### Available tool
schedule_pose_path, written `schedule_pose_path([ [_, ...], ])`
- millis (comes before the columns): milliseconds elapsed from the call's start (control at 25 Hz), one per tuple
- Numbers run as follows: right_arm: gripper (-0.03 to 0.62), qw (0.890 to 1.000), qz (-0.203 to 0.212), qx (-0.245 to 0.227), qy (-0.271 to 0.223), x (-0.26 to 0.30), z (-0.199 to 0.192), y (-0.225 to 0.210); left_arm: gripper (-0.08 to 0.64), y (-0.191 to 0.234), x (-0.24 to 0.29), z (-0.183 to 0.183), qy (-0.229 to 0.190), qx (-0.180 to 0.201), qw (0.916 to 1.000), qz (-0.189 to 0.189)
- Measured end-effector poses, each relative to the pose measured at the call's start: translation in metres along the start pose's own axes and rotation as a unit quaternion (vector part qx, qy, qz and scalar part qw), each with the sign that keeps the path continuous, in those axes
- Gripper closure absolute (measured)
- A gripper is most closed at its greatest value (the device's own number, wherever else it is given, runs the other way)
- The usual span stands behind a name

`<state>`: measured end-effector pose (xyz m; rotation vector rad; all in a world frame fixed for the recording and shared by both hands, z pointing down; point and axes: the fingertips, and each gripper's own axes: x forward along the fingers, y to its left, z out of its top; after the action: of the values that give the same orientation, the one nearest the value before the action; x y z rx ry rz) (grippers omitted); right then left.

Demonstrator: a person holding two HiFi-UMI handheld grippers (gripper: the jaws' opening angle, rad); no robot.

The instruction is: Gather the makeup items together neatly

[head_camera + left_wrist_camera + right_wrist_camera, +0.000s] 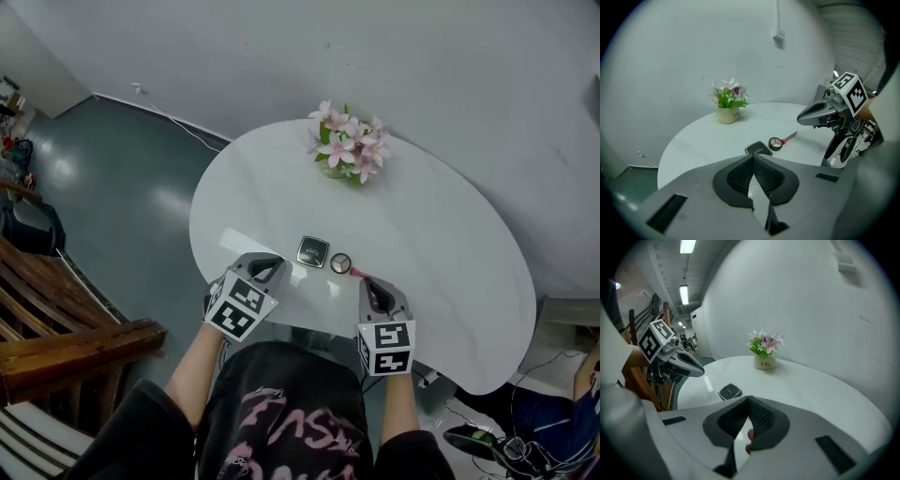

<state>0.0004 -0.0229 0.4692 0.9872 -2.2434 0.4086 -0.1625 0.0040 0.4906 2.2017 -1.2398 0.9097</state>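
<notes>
Glossy white table [441, 267], glossy black compact [313, 251]

Head view looks steeply down on the table [441, 244]. Gripper views sit low behind their fingers [764, 176], facing across it; all share the compact [312, 251] beyond the fingers

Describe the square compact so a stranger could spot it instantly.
On the round white table, look at the edge opposite the flower pot. Of three small items there, the compact is leftmost: dark and square, unlike the round palette and pink stick.
</notes>
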Motion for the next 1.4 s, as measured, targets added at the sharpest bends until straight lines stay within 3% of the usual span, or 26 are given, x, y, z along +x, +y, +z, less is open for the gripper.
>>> schedule_pose_path([
  [600, 0.529, 0.996, -0.057, -0.012, -0.074, -0.028, 0.050, -0.023, 0.548, 0.021, -0.030, 0.055, -0.110, -0.019, 0.9931, 0.037],
  [1400, 0.529, 0.971, -0.131, -0.008, -0.201, -0.087, 0.118, -0.053, 0.548, 0.042, -0.089, 0.126, -0.237, 0.003, 0.9665, 0.098],
])
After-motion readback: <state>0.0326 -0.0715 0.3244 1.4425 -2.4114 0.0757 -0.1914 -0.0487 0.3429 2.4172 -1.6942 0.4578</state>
